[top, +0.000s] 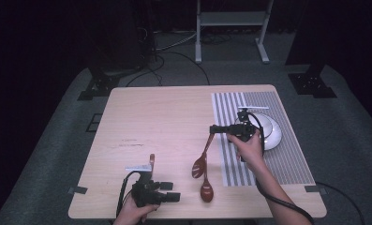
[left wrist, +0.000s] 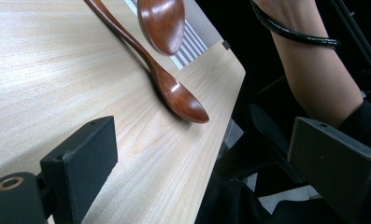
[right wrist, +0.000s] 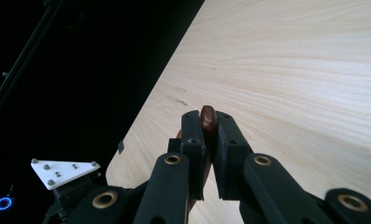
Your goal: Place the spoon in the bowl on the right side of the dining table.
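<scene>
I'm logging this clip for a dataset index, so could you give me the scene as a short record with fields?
setting: light wooden table with a striped placemat at its right
right gripper: shut on the handle end of a brown wooden spoon, held above the table
second spoon: lying on the table near the front edge
left gripper: open, holding nothing, low at the front left
on placemat: white round dish

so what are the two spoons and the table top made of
Held spoon: looks like dark red-brown wood with a glossy lacquer, going by the sharp highlights; glossy plastic is possible. Spoon lying on the table: same colour and shine. Table top: pale wood or a wood-look laminate, matt, with fine straight grain lines.
</scene>
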### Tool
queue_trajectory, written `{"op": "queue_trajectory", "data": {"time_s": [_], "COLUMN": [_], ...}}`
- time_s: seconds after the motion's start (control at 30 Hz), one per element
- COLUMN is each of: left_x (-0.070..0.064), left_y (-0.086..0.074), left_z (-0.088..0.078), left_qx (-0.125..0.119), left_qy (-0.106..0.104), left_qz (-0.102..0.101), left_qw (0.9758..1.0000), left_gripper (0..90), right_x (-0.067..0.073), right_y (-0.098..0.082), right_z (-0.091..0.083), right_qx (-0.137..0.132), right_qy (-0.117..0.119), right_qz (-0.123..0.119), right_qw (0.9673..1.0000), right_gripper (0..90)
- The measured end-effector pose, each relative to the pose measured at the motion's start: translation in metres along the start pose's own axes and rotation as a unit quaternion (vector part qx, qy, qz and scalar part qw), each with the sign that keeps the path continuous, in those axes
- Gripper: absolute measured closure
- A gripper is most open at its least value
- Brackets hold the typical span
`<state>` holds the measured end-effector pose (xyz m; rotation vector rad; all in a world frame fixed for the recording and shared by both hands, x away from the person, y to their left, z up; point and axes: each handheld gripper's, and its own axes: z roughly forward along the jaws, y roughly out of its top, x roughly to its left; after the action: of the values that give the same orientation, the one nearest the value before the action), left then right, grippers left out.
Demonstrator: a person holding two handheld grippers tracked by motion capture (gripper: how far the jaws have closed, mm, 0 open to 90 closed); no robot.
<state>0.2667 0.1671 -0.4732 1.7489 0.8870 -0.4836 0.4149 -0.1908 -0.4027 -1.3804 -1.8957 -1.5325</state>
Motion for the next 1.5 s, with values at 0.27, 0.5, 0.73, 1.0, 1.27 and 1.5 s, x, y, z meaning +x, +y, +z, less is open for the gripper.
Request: {"op": "queue_trajectory", "data": {"time_s": [0.27,0.5,0.73,1.0,1.27,1.5], "left_x": [0.0,0.0,0.0,0.0,0.0,0.0], "left_y": [0.0,0.0,0.0,0.0,0.0,0.0], "left_z": [0.0,0.0,0.0,0.001,0.001,0.003], "left_qx": [0.0,-0.002,-0.001,-0.002,-0.001,0.0], "left_qy": [-0.001,0.0,0.0,0.001,0.0,0.0], "left_qz": [0.0,0.0,0.001,0.002,0.003,0.002], "left_qw": [1.0,1.0,1.0,1.0,1.0,1.0], "left_gripper": [7.0,7.0,7.0,7.0,7.0,7.0], "right_x": [-0.005,-0.008,-0.014,-0.02,-0.026,-0.03], "right_y": [0.004,0.008,0.01,0.014,0.018,0.021], "right_z": [-0.015,-0.026,-0.039,-0.052,-0.066,-0.079], "right_qx": [-0.018,-0.029,-0.045,-0.063,-0.082,-0.1], "right_qy": [-0.013,-0.024,-0.032,-0.044,-0.057,-0.064], "right_qz": [0.005,0.009,0.014,0.023,0.028,0.037], "right_qw": [0.9997,0.9993,0.9984,0.9968,0.9946,0.9922], "right_gripper": [83.5,83.6,83.6,83.5,83.5,83.5]}}
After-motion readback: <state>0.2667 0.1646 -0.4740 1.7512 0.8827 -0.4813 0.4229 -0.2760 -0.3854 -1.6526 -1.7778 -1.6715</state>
